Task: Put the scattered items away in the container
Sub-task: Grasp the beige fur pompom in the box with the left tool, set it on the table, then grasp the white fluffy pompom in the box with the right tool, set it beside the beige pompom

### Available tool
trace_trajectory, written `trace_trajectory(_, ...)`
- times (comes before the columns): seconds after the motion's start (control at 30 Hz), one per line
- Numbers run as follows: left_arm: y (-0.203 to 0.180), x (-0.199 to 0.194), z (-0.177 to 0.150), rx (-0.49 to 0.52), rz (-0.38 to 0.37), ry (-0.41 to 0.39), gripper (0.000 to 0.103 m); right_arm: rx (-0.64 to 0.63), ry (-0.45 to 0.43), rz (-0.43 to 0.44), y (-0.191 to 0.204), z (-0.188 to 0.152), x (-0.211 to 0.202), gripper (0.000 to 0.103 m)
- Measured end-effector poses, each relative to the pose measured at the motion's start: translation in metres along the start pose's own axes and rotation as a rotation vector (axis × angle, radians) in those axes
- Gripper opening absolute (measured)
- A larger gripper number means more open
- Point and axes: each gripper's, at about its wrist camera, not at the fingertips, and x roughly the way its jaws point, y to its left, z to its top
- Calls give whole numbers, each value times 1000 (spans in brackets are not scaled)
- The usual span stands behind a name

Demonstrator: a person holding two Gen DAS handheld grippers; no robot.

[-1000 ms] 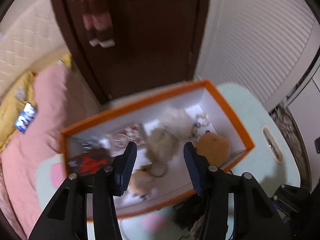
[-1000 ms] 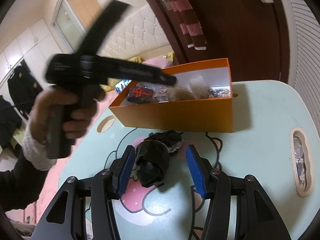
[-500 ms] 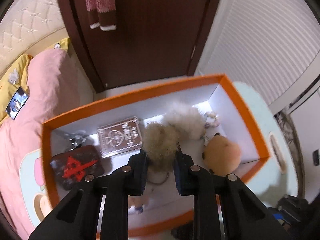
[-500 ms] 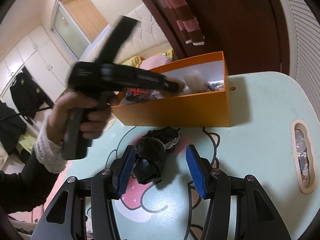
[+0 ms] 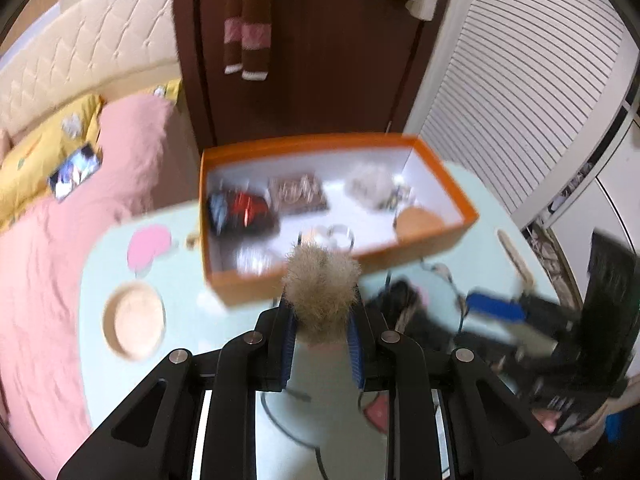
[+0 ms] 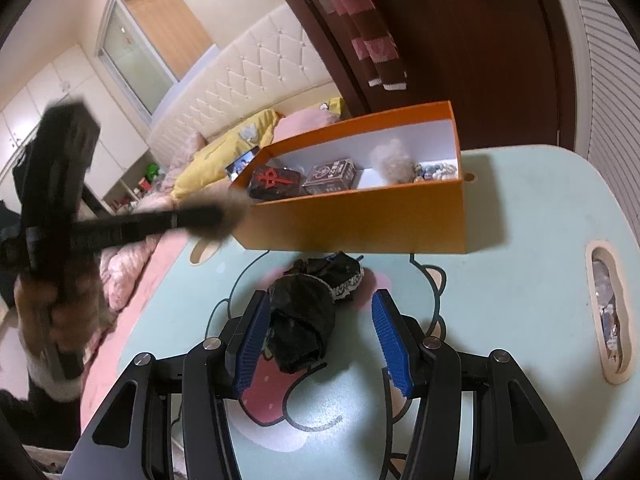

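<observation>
The left gripper [image 5: 320, 334] has its ribbed blue pads clamped on a round beige fur pompom [image 5: 321, 288], fluffy and coarse-haired, held above the pale green table [image 5: 96, 276] just outside the near wall of the orange cardboard box [image 5: 424, 236]. The right gripper [image 6: 320, 340] stands with jaws parted, pressing nothing; a crumpled black fabric piece with white lace trim [image 6: 306, 312] lies on the table between them, nearer the left pad [image 6: 252, 344]. Inside the white-lined box sit a second pale fur ball [image 6: 392, 166], a dark case with a red emblem [image 6: 274, 180], a brown patterned card box [image 6: 332, 176] and small beads [image 6: 436, 170].
</observation>
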Motion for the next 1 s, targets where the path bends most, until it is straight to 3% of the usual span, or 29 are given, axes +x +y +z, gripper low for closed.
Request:
trace_trajectory(0.17, 10, 11, -36, -101, -47, 7, 24, -48, 5, -34, 10, 11, -2, 53)
trace_trajectory(0.33, 13, 14, -51, -142, 1, -44, 28, -98, -7, -90, 15, 35, 1, 53)
trace_trajectory(0.43, 21, 13, -57, -211, -10, -81, 43, -135, -21, -125, 20, 51, 4, 53)
trace_trajectory(0.47, 22, 13, -58, -222, -24, -84, 56, -149, -21, -138, 23, 56, 6, 55)
trace_trajectory(0.5, 24, 13, -60, -234, -25, -93, 67, -161, -22, -151, 25, 61, 9, 60)
trace_trajectory(0.53, 26, 11, -62, -245, -19, -108, 69, -169, -22, -165, 26, 66, 12, 65)
trace_trajectory(0.57, 28, 8, -64, -255, -13, -128, 69, -168, -22, -184, 26, 72, 17, 75)
trace_trajectory(0.6, 29, 5, -66, -261, -11, -147, 69, -159, -26, -199, 26, 75, 19, 77)
trace_trajectory(0.73, 32, 1, -72, -260, -17, -181, 69, -107, -4, -198, 19, 90, 34, 77)
trace_trajectory(1.0, 36, -7, -89, -243, -18, -279, 69, -170, 65, -325, 15, 116, 68, 72)
